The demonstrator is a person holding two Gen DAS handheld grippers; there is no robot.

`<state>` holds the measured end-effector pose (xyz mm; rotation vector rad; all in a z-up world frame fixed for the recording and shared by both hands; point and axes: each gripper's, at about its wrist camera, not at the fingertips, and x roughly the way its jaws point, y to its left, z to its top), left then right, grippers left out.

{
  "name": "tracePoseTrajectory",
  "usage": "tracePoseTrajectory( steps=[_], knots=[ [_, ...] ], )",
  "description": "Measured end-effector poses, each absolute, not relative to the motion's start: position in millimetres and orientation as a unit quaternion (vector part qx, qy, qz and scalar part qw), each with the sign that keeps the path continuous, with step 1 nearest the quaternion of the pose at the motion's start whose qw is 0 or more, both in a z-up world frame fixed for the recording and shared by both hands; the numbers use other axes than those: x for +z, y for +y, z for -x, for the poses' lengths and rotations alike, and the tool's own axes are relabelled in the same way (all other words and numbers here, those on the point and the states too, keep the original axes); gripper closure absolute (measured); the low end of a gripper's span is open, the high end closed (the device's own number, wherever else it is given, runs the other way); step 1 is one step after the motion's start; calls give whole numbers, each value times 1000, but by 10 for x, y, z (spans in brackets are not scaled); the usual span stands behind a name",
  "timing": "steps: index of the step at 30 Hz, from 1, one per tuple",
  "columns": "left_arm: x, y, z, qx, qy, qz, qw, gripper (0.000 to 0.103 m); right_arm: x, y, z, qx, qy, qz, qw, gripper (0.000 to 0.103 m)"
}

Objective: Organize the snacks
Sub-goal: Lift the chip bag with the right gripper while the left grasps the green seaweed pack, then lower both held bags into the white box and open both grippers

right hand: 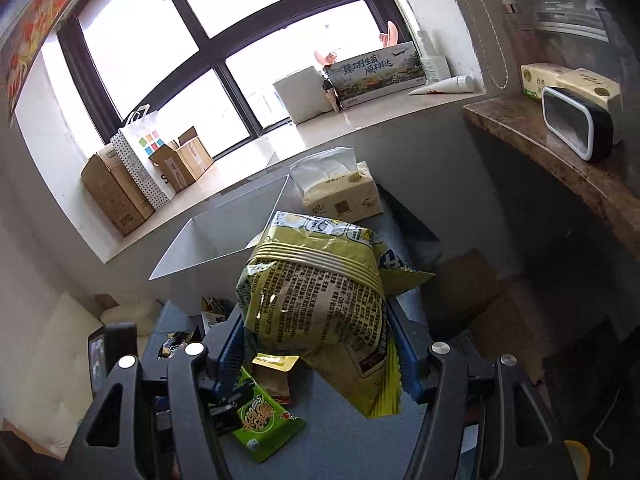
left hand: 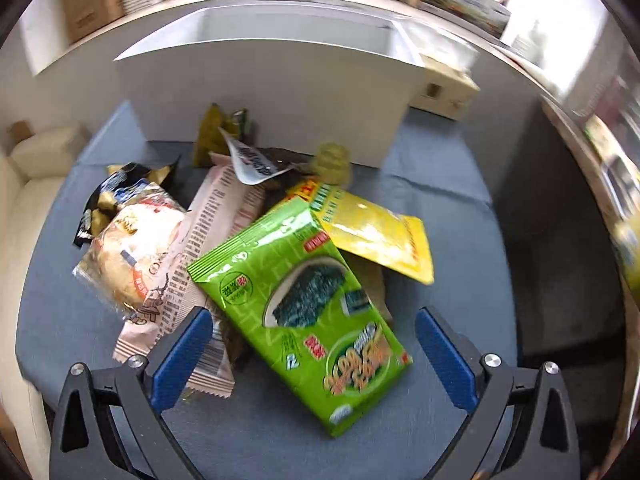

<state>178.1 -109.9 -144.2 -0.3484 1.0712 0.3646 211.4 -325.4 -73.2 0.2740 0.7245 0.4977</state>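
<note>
My left gripper [left hand: 312,344] is open above a green seaweed snack pack [left hand: 296,300] that lies between its blue fingers on the grey-blue surface [left hand: 448,216]. Beside it lie a yellow pouch [left hand: 376,232], a long pink packet [left hand: 208,256], a bread bag [left hand: 128,252] and a black packet [left hand: 116,192]. A white open box [left hand: 272,92] stands behind the pile. My right gripper [right hand: 320,344] is shut on a yellow-green chip bag [right hand: 316,296] and holds it in the air, near the white box [right hand: 216,236]. The green pack [right hand: 264,420] lies below.
A tissue pack [right hand: 344,196] stands right of the box. Cardboard boxes [right hand: 116,196] and a gift box [right hand: 376,76] sit on the window sill. A stone shelf [right hand: 560,160] with a black device is on the right. A cream cushion [left hand: 24,216] lies left.
</note>
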Motion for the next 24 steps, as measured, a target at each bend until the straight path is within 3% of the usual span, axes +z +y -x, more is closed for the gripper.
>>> tracePoseTrajectory(
  steps=[6, 8, 13, 24],
  knots=[
    [-1637, -1342, -2014, 230, 518, 107, 817, 2, -742, -3422, -2078, 243, 348, -130, 896, 36],
    [-1713, -1357, -2030, 237, 529, 92, 810, 16, -765, -3473, -2088, 243, 350, -132, 895, 36],
    [-1694, -1402, -2052, 230, 520, 70, 820, 24, -826, -3566, -2106, 241, 353, -144, 893, 36],
    [-1171, -1316, -1738, 169, 483, 68, 857, 26, -822, -3460, -2120, 253, 356, -142, 888, 36]
  ],
)
